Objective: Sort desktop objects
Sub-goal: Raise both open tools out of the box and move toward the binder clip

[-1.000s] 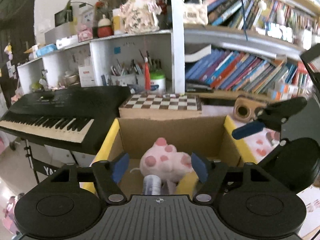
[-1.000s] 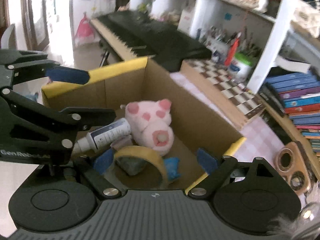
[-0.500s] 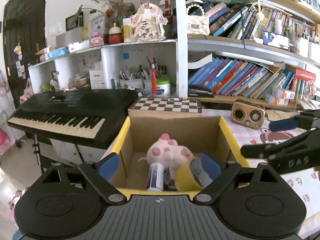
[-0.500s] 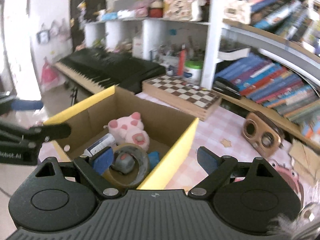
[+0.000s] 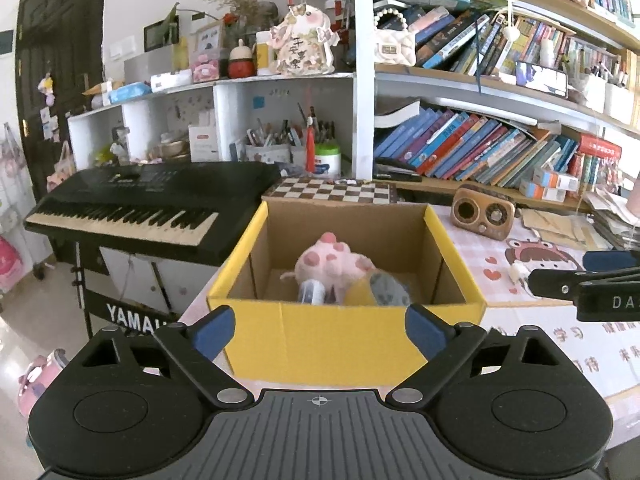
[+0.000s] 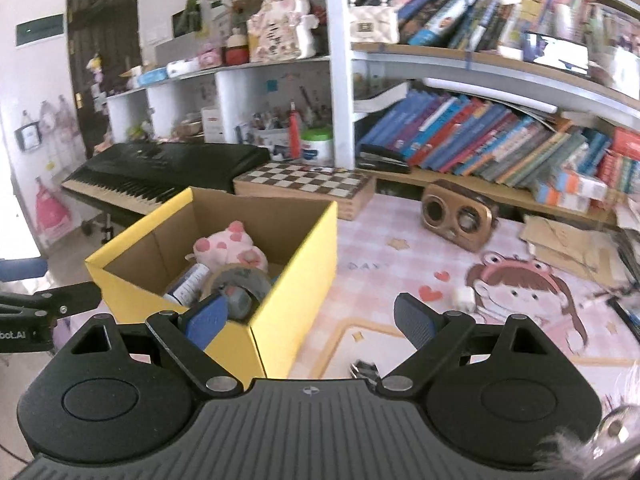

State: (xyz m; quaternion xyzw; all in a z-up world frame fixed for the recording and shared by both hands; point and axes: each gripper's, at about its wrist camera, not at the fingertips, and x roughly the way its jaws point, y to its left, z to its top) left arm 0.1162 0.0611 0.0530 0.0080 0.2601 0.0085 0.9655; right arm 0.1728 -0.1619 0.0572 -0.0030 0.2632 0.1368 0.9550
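A yellow cardboard box [image 5: 240, 256] stands at the left end of the pink mat. Inside lie a pink spotted plush [image 5: 328, 260], a white bottle [image 5: 312, 292] and a tape roll [image 5: 360, 296] around a grey lump. My left gripper [image 5: 319, 328] hovers before the box's front wall, jaws wide, nothing between them. My right gripper [image 6: 311, 318] is open and empty by the box's [image 6: 304, 256] right corner, over the mat. A small white piece [image 6: 464, 298] and a small dark metal item [image 6: 364, 370] lie on the mat.
A black keyboard [image 5: 132, 208] stands left of the box, a chessboard [image 5: 336, 192] behind it. A wooden speaker [image 6: 460, 216] and flat cardboard pieces [image 6: 568, 248] sit at the back right. Bookshelves fill the background.
Both grippers have drawn back out of the box. The left jaws have widened. The right view has rolled upright and swung right, so the mat now shows.
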